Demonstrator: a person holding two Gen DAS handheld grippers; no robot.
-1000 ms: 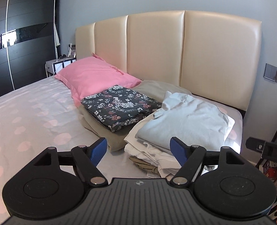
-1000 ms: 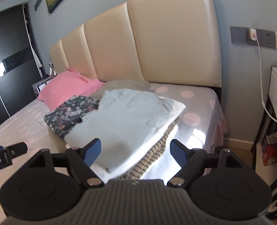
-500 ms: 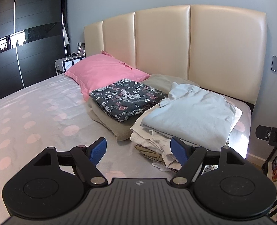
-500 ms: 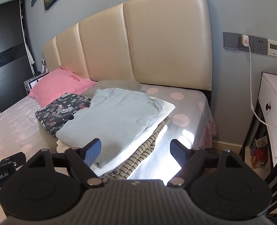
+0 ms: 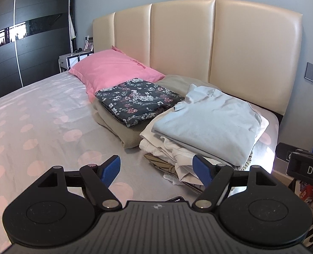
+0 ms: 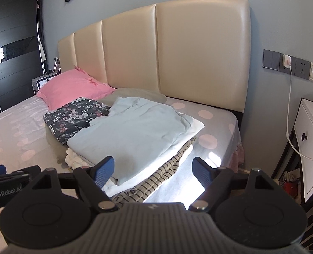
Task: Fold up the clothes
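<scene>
Both claws, left claw (image 5: pixel 156 170) and right claw (image 6: pixel 154 170), hover spread and empty above the bed (image 5: pixel 40 116). A pale blue garment (image 6: pixel 133 131) tops a clothes pile near the headboard (image 6: pixel 198 50), beside a folded floral garment (image 5: pixel 137 100).

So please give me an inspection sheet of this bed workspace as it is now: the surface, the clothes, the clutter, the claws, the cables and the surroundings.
Surface: bed with a pale sheet with pink dots, near part bare.
Job's things: light blue garment on top of a pile with white pieces and a striped garment beneath; floral garment folded on a beige one.
Clutter: pink pillow by the headboard.
Claws: left claw open, empty; right claw open, empty.
Cables: white charger cable hangs from the wall socket.
Surroundings: white drawer unit at the right, dark wardrobe at the left.
</scene>
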